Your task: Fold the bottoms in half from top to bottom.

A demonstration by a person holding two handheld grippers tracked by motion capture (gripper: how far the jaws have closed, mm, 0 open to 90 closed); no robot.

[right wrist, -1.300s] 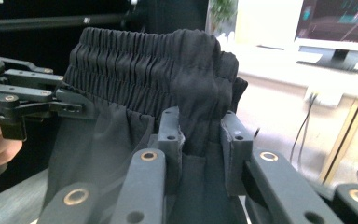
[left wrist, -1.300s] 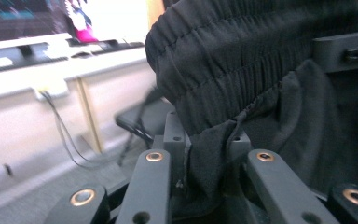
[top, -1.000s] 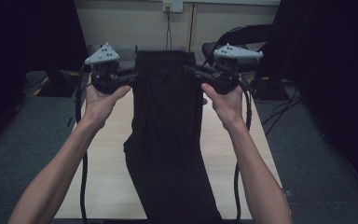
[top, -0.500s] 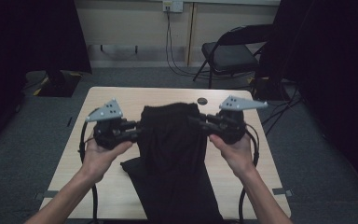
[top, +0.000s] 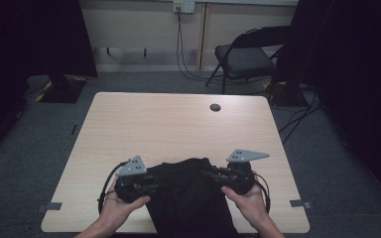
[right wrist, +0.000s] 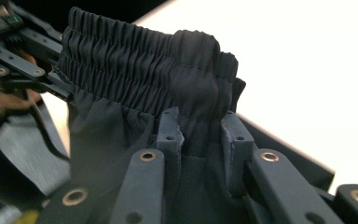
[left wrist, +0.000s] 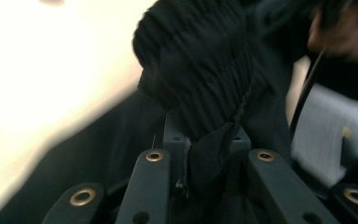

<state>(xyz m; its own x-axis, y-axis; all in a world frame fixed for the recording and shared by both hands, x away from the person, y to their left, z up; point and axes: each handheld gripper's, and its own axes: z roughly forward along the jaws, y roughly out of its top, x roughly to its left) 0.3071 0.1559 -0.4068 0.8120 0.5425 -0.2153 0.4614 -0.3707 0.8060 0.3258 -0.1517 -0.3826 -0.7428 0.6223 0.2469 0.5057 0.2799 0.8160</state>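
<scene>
A black garment (top: 188, 193) with a gathered elastic waistband (right wrist: 144, 70) is stretched between both grippers near the table's front edge. My left gripper (top: 155, 184) is shut on the waistband's left end (left wrist: 200, 93), the cloth pinched between its pads. My right gripper (top: 213, 176) is shut on the waistband's right end, and the fabric bulges over its pads (right wrist: 170, 130). The rest of the garment hangs off the front edge between the person's hands. In the right gripper view the left gripper (right wrist: 14, 56) sits at the far end of the waistband.
The light wooden table (top: 178, 124) has a dark round cable hole (top: 215, 107) at the back. A folding chair (top: 243, 57) stands behind the table, with cables on the grey carpet. Dark curtains hang at both sides.
Both grippers have come down and toward the front edge with the garment, from raised over the table's middle to just above its front. The garment hangs less and bunches at the edge.
</scene>
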